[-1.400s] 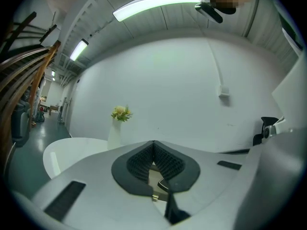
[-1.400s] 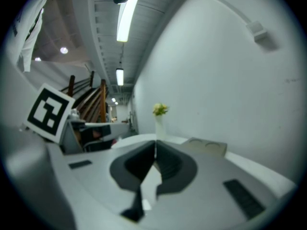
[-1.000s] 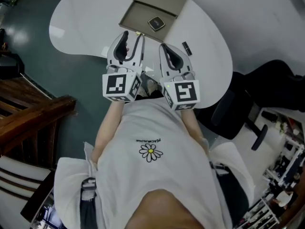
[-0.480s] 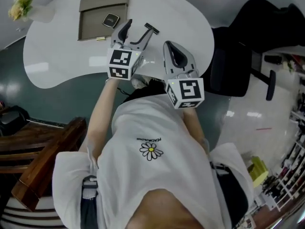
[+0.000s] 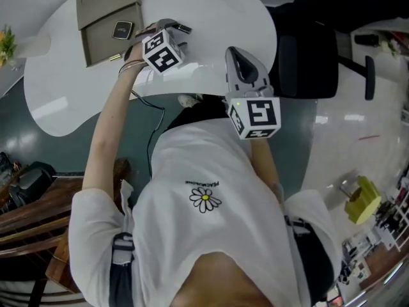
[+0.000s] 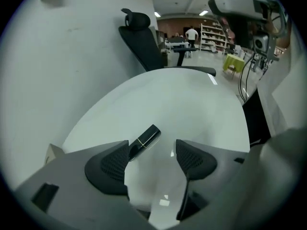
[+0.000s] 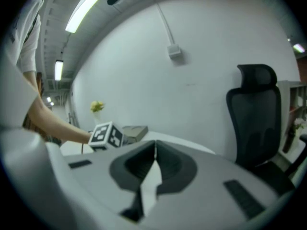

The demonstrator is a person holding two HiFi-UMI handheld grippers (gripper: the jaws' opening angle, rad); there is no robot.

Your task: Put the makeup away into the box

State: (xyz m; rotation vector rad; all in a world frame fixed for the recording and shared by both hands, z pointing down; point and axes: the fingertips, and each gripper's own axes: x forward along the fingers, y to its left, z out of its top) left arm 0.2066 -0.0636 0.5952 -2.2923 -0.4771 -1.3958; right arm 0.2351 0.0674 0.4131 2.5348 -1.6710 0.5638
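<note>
A black lipstick tube [image 6: 144, 139] with a gold band lies on the white table [image 6: 182, 104]; it also shows as the lipstick [image 5: 183, 28] in the head view. My left gripper [image 6: 151, 159] points down over it with its jaws opening. The tube lies just ahead of the left pad, not pressed. The khaki box [image 5: 105, 18] stands open at the table's far left, holding a dark compact [image 5: 121, 30]. My left gripper [image 5: 167, 26] is just right of the box. Nearer the body, my right gripper [image 7: 154, 153] is shut and empty, held above the table edge [image 5: 246, 75].
A black office chair [image 5: 307, 37] stands right of the table, also seen as the chair [image 7: 254, 109]. Yellow flowers [image 7: 97, 106] stand at the far left. A cable [image 5: 144, 107] hangs off the table's near edge. Wooden furniture [image 5: 32, 203] is at the lower left.
My left gripper went from beside the right one out and down to the table by the lipstick, rolling as it went, and its jaws spread. The right gripper shifted right.
</note>
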